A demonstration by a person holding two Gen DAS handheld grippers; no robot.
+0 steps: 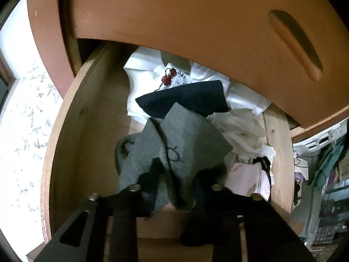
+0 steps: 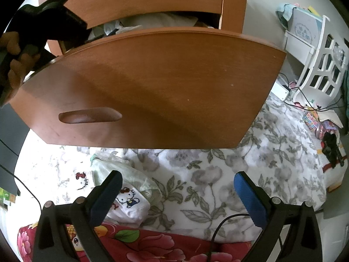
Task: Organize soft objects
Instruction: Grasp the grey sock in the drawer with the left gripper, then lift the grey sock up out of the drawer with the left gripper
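My left gripper [image 1: 177,168] is shut on a grey cloth [image 1: 187,131] bunched between its fingers, held over the open wooden drawer [image 1: 87,113]. In the drawer lie a navy cloth [image 1: 187,100], folded white clothes [image 1: 144,74], a crumpled white piece [image 1: 242,128] and a pale pink garment [image 1: 244,176]. My right gripper [image 2: 177,178] stands open and holds nothing, above the floral bedding [image 2: 218,174] below the drawer front [image 2: 152,87]. By its left finger lie a white cartoon-cat garment [image 2: 128,205] and a pale green one [image 2: 122,174].
The drawer above [image 1: 196,21] overhangs the open drawer's back. A hand [image 2: 15,54] holds the left tool at the upper left of the right wrist view. A red flowered blanket [image 2: 152,244], a black cable [image 2: 229,218] and a white rack [image 2: 322,65] lie around the bedding.
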